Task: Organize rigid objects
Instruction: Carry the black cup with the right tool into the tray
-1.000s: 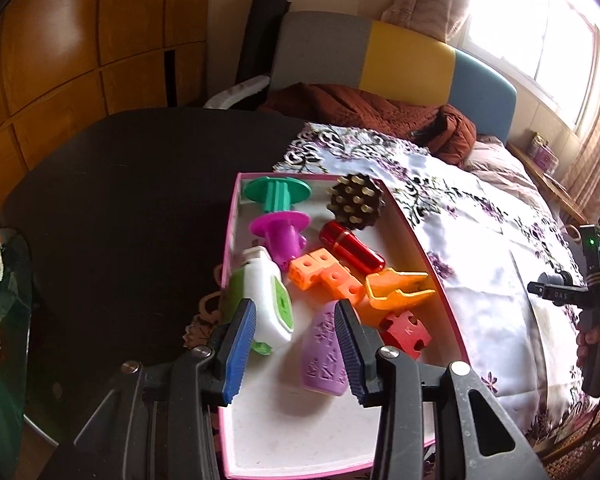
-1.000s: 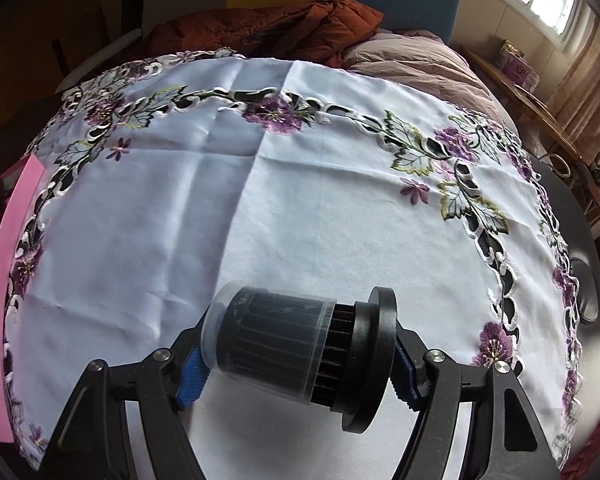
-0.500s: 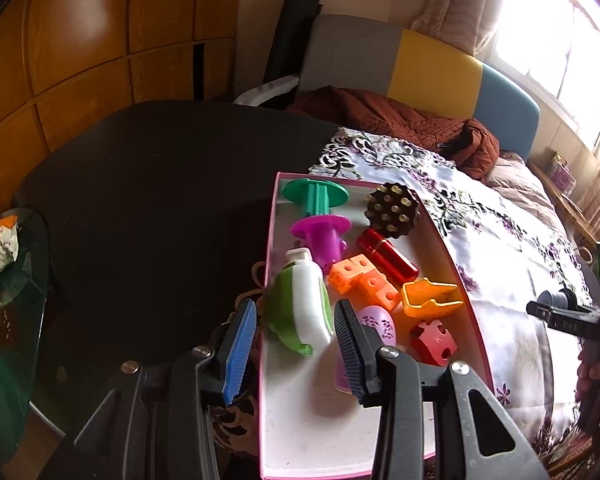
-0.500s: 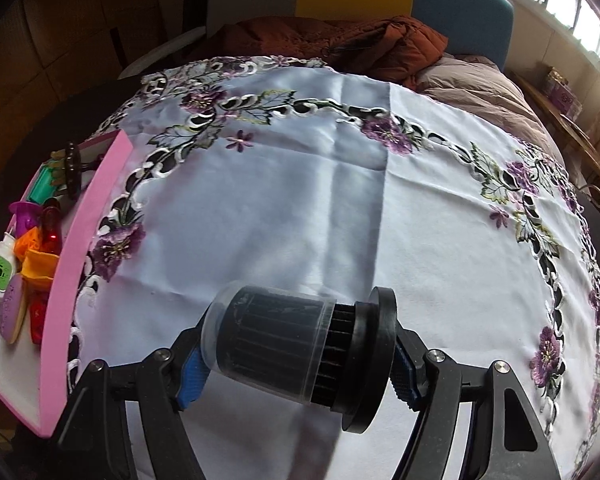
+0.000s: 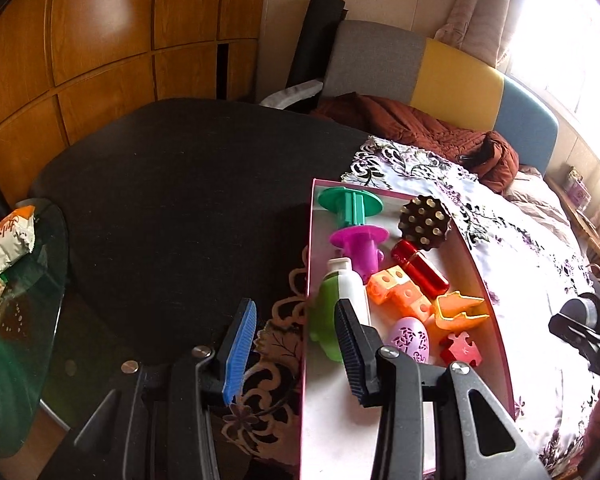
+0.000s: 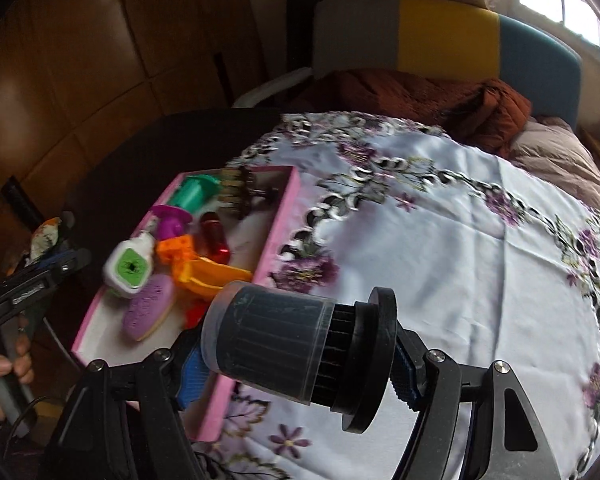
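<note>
Carrying black cylinder (image 6: pixel 276 344) pinched in right gripper (image 6: pixel 296 364) toward pink tray (image 6: pixel 278 216); next calls for lowering into bare near corner, left gripper (image 5: pixel 296 344) spread, empty.

2 wrist fisheyes angled steeply down, close over the table, both sharing the pink tray (image 5: pixel 309 280) (image 6: pixel 278 236).

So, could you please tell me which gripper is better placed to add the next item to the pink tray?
Right. The right gripper already grips the black filter beside the pink tray; the left gripper holds nothing.
</note>
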`<state>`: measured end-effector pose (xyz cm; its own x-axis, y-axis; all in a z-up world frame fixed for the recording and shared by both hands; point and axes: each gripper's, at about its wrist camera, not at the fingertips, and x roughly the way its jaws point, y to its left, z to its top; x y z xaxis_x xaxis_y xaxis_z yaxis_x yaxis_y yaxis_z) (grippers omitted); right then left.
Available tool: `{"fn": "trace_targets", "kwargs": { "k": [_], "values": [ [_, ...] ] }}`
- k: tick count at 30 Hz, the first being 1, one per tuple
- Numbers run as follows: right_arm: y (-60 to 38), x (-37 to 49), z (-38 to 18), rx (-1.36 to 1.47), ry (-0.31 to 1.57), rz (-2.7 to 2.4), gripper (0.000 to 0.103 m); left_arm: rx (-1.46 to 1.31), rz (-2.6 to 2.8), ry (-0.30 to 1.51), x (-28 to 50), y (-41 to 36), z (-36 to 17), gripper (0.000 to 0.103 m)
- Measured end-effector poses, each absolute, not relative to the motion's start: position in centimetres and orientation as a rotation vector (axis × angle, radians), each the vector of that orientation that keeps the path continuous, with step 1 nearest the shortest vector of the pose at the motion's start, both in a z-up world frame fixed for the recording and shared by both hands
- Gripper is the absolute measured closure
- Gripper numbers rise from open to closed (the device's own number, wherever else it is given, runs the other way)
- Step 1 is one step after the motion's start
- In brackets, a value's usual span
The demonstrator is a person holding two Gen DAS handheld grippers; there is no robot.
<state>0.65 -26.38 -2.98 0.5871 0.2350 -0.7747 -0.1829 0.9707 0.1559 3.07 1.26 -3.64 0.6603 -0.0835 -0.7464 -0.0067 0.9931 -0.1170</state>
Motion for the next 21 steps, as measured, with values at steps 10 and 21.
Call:
{"fn": "trace_targets", "kwargs": {
  "k": [10,21],
  "values": [
    [-15.8,0.3,-6.5,-0.143,1.006,0.458,0.029,-0.044,-0.021,0.809,2.8,0.8,-2.4,0.062],
    [-15.2,0.0,-8.7,-0.228,1.000,0.393,0.028,-0.018,0.057,0.703,2.2,1.5,0.3,0.062]
  ]
}}
